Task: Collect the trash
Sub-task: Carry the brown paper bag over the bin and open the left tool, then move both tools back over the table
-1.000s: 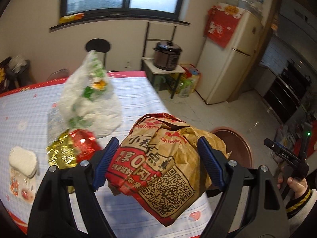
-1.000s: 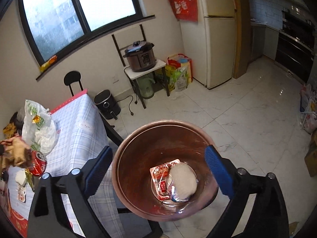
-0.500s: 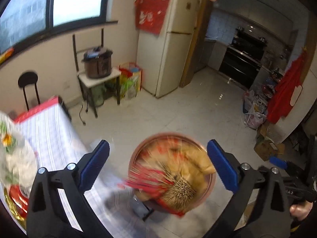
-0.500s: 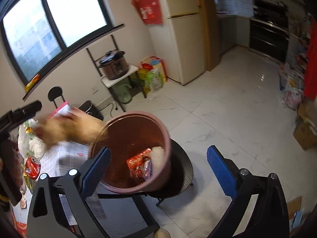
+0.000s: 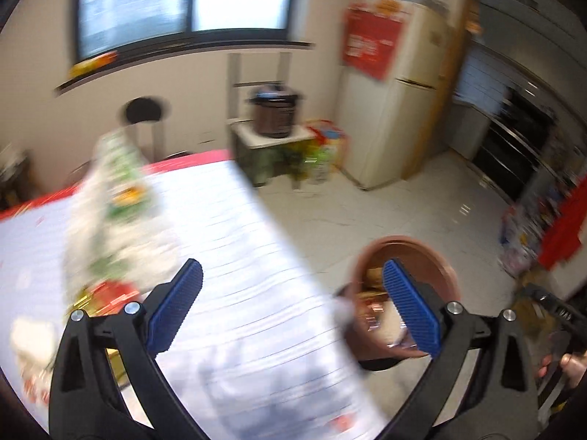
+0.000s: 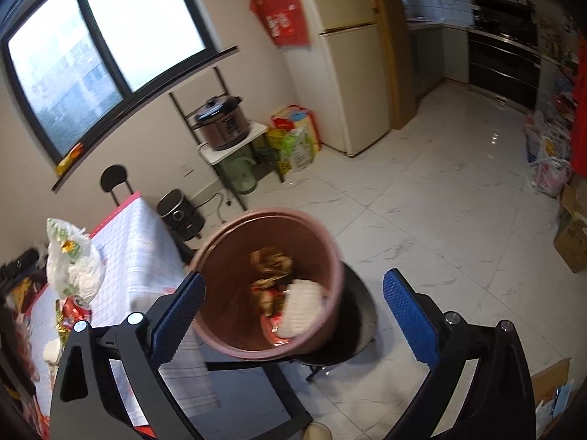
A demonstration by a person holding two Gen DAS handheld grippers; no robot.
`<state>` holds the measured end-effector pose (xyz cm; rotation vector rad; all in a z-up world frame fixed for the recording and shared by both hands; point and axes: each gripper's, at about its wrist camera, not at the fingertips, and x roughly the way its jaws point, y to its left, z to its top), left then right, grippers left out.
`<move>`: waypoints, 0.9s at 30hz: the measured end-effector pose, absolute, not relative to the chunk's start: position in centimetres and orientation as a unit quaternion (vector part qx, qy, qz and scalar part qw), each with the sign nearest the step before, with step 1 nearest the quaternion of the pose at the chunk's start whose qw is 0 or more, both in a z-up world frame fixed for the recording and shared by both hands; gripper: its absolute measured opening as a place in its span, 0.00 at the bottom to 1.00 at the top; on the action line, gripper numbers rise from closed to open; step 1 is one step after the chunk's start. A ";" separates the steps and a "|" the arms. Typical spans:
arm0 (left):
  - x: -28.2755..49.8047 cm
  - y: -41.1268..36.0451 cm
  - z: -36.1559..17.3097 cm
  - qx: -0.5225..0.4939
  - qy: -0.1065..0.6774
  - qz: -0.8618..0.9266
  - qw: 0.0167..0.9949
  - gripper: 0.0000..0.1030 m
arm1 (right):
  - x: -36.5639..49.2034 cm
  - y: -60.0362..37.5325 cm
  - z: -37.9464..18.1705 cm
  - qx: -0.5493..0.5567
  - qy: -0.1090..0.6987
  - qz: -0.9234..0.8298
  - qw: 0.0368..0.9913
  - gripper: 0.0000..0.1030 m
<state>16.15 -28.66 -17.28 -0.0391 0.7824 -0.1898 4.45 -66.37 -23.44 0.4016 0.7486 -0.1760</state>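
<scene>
Change: gone from the left claw is the crumpled paper food bag; it now lies inside the bin, and the left wrist view has swung back toward the surface, badly blurred.
Left claw: released, blue pads spread wide, nothing between them, hanging over the right edge of the surface.
Right claw: also released and empty, poised above the bin's mouth.
Bin: brown tub with a pinkish rim, on a dark stool just off the right edge of the surface.
Bin contents: the brown-and-red paper bag on top toward the back, a red wrapper and a white lump beneath it at the front.
Done: by my count, three pieces are binned.
Left to do: a white plastic bag with green print stands on the surface toward its far left edge; a red can and gold foil wrapper sit just in front of it, with a white puck-like item nearer the front edge.
Progress: roughly halfway, I'd judge.
Look of the trash: light, crushable, crinkly stuff; the plastic bag looks loosely knotted and floppy.
</scene>
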 end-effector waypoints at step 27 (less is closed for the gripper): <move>-6.0 15.4 -21.6 -0.232 0.384 0.261 0.855 0.94 | 14.1 -23.9 -22.8 0.015 0.422 0.215 0.880 0.93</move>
